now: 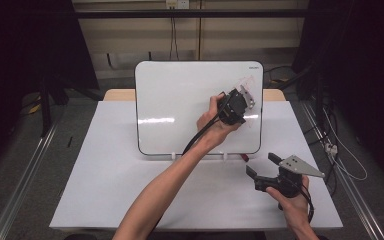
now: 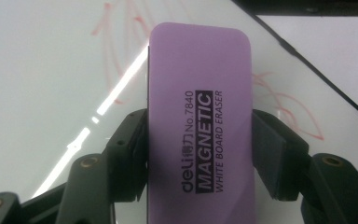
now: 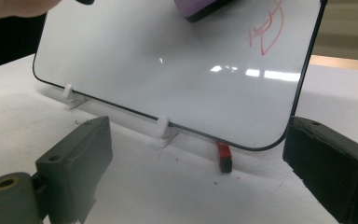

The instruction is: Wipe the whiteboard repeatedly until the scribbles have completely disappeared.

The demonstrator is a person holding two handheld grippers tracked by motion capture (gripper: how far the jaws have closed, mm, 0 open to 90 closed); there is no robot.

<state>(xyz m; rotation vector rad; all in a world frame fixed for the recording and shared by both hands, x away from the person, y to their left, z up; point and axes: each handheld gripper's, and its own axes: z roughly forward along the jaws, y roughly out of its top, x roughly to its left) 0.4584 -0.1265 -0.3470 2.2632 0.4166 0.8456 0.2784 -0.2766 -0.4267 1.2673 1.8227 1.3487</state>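
High view. Whiteboard point(image 1: 180, 107) stands propped on the white bench point(image 1: 105, 185), leaning back. Left tongs point(image 1: 244, 102) are up against the board's upper right area, where faint red marks point(image 1: 247, 82) show. Right tongs point(image 1: 264, 166) rest low over the bench in front of the board's right corner, jaws spread with nothing between them. Step in hand, as I judge it: wiping the red drawing off the board.

Left gripper view. Left tongs closed on a purple magnetic eraser point(image 2: 198, 121), one jaw pad on each long side, the eraser's lettered back facing the camera. The eraser lies against the board surface; red scribbles point(image 2: 121, 42) remain above and to its left, and more red lines point(image 2: 284, 107) to its right. Next move likely calls for keeping the felt face flat on the board and sweeping across both patches without loosening the grip.

Right gripper view. Right tongs wide open, empty. Board sits in small white clips point(image 3: 163, 128); a small red item point(image 3: 223, 156) lies on the bench at the board's lower edge, identity unclear. Eraser's corner point(image 3: 200, 9) shows at the top, beside the red drawing point(image 3: 265, 30).

Containers: none in sight.
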